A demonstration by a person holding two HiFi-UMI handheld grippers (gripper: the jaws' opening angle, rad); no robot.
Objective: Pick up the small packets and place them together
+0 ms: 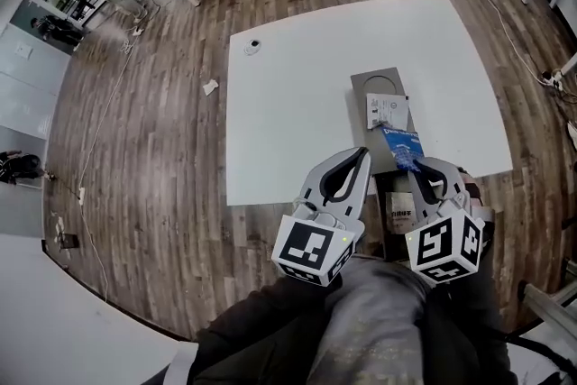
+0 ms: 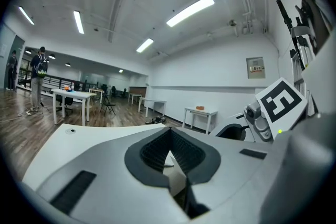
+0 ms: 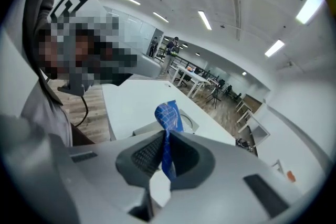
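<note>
blue packet [image 3: 167,123] pinched flat in the right gripper [image 3: 167,140], jaws closed tight on it, crumpled top poking out past the tips. held up in the air over the near end of the grey tray [image 1: 370,86], not touching it. white packet [image 1: 388,111] lying flat in the middle of that tray, just beyond the blue one, the two near each other but apart. another printed packet [image 1: 401,212] down below the near table edge, between the two grippers, on something dark; can't tell what.

left gripper [image 1: 347,169] just beside the right one, to its left, tips at the near edge of the white table [image 1: 297,104]. jaws closed tip to tip with nothing between them.

tray sitting right of centre, its near end close to the table's near edge. big bare stretch of table to the left of it, only a small round thing [image 1: 253,47] way off by the far left corner. narrower bare strip between tray and right edge. wood floor [image 1: 153,158] all round, scrap of paper [image 1: 210,87] lying just off the left edge.
</note>
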